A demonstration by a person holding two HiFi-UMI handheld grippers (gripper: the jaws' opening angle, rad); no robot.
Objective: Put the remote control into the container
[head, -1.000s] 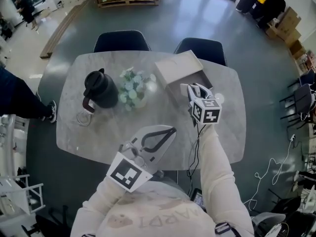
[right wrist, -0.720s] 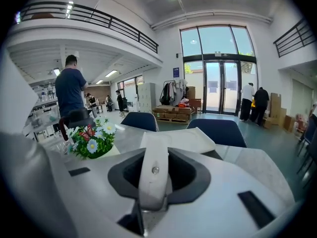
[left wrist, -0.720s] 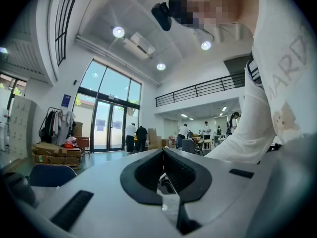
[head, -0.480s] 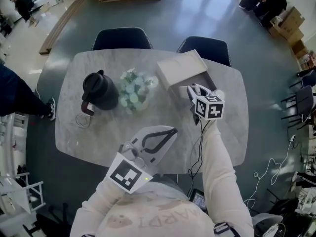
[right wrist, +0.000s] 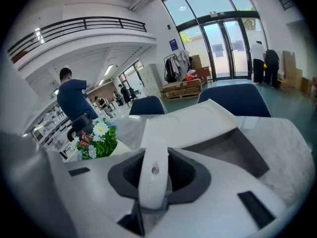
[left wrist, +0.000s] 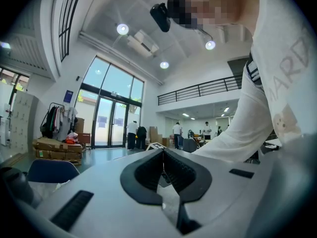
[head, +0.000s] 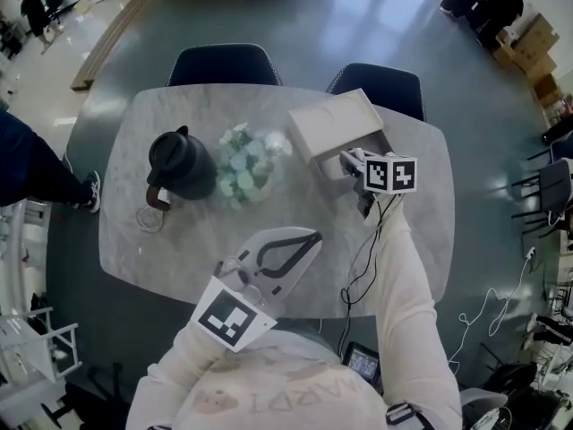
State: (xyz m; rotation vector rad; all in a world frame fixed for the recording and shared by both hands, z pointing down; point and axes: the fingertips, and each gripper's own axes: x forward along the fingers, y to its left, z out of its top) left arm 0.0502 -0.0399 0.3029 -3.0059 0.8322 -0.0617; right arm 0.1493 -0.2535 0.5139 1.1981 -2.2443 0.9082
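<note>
Pinching the remote [right wrist: 153, 171] on edge, my right claw [head: 352, 161] sits at the open side of the box [head: 331, 122] — upper right of the head view. My left claw [head: 297, 242] is pressed together, empty — lower centre, over the table [head: 170, 240].

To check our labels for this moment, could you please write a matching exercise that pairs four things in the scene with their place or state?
Column one:
1. remote control
2. container
3. black jug
4. left gripper

Column two:
A. shut, with nothing between its jaws
B. clamped in the right gripper
C. left of the flowers in the head view
D. standing open just ahead of the right gripper

Pairs: 1-B, 2-D, 3-C, 4-A
</note>
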